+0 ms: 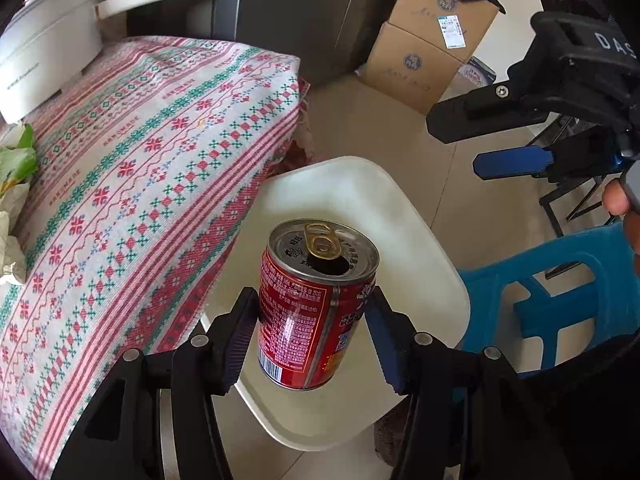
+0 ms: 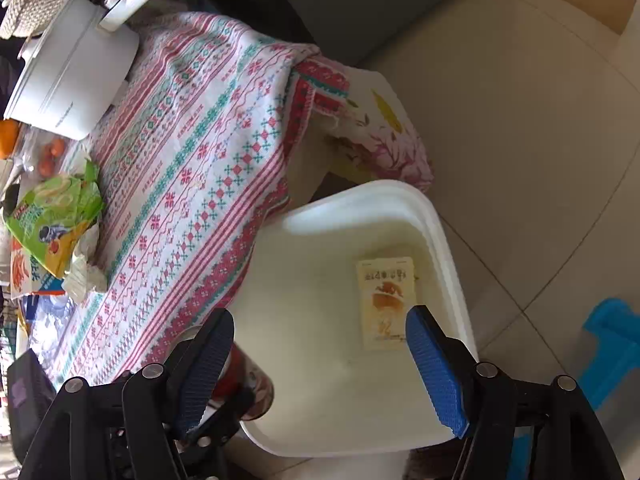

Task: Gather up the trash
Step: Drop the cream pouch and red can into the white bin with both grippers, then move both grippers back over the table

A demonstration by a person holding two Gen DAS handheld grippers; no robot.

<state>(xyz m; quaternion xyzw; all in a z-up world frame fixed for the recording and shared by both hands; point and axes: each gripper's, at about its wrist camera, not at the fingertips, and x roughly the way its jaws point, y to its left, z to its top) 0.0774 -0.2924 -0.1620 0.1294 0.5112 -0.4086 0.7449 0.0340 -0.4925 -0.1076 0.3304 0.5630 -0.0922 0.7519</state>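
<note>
- Red can [image 1: 316,304] upright, pull tab lifted and mouth open, clamped between the blue pads of the left gripper [image 1: 312,332]; held in the air over the white bin [image 1: 436,280].
- The same can shows low left in the right wrist view, mostly hidden behind the finger there.
- White bin stands on the floor just beside the table edge, partly under the hanging cloth.
- A flat snack packet [image 2: 386,304] lies on the bin's bottom, print side up.
- Right gripper [image 2: 320,368] over the bin, fingers wide apart, nothing between the pads.
- Left wrist view also catches the right gripper at upper right, fingers spread, a bit of a hand [image 1: 618,200] behind it.
- Patterned tablecloth [image 1: 140,168] in red, green and white covers the table.
- Green wrapper [image 2: 56,220] and crumpled paper [image 2: 86,276] lie on the cloth at left.
- White pot [image 1: 44,48] with long handle at the table's far end.
- Blue plastic stool [image 1: 560,300] just beside the bin.
- Cardboard boxes [image 1: 424,40] stacked on the tiled floor [image 2: 520,120], far side.
</note>
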